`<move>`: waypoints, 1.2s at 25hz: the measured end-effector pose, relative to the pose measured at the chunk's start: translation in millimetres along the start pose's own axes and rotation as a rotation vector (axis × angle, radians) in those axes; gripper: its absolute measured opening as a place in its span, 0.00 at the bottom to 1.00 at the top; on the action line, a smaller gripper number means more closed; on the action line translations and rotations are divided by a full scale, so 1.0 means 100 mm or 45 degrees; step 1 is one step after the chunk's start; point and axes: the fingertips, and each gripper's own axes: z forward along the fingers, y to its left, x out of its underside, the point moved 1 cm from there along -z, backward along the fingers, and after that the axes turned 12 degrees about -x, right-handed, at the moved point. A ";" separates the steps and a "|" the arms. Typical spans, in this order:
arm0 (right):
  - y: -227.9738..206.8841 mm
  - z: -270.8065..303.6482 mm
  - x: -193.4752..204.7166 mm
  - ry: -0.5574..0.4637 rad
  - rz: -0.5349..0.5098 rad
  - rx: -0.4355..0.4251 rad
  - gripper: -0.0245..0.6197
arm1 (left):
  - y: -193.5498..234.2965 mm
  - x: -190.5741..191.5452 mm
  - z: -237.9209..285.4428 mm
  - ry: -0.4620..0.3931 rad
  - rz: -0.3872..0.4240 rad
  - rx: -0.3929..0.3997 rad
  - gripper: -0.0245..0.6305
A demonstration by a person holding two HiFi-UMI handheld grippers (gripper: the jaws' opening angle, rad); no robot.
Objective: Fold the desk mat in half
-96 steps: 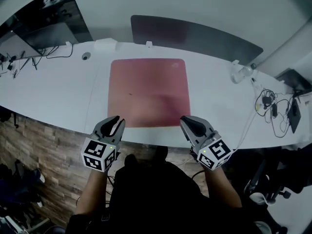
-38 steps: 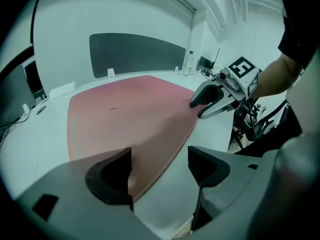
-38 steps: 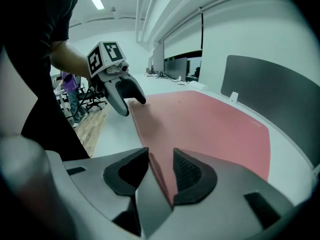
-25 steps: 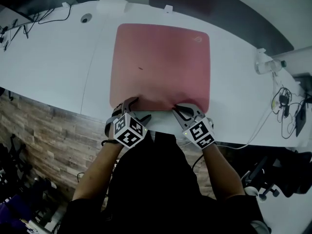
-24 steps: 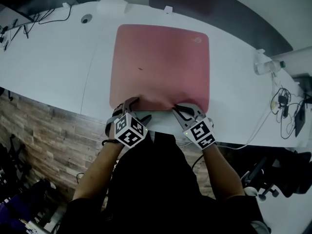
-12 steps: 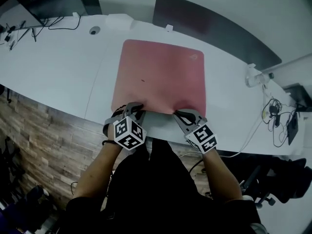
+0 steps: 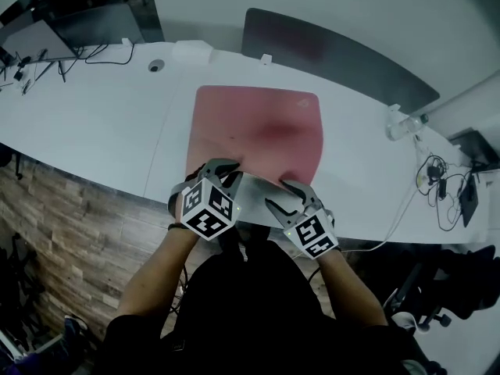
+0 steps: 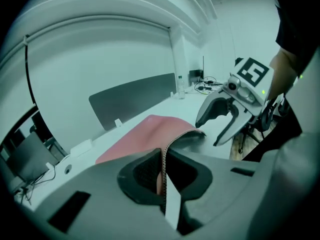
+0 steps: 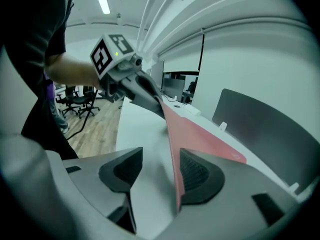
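Desk mat: we see its near edge pinched in left gripper, jaws just closed; loose between right gripper jaws, just opened apart; pink, raised.

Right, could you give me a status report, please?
Left gripper just closed on desk mat near edge, lifted. Right gripper just opened, mat loose between jaws. No obstruction seen.

right gripper | jaws just been opening | desk mat edge between them

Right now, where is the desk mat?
In the head view the mat lies centred on the white desk, before the dark panel, its near edge lifted.
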 end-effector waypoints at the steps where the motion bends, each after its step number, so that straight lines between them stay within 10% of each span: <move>1: -0.01 0.02 -0.01 0.030 -0.038 0.053 0.41 | 0.02 -0.06 -0.04 -0.012 -0.006 -0.007 0.08; 6: -0.32 -0.06 0.14 0.172 -0.117 0.348 0.41 | -0.03 -0.20 -0.17 -0.029 -0.035 -0.023 0.08; 12: -0.41 -0.24 0.52 0.192 -0.108 0.278 0.37 | -0.15 -0.31 -0.21 -0.023 -0.144 -0.037 0.08; 19: -0.38 -0.57 0.77 0.130 -0.158 0.289 0.07 | -0.52 -0.18 -0.22 0.077 -0.109 -0.055 0.08; 30: -0.17 -1.03 0.77 0.070 -0.224 0.135 0.07 | -1.01 0.09 -0.37 0.156 -0.126 -0.033 0.09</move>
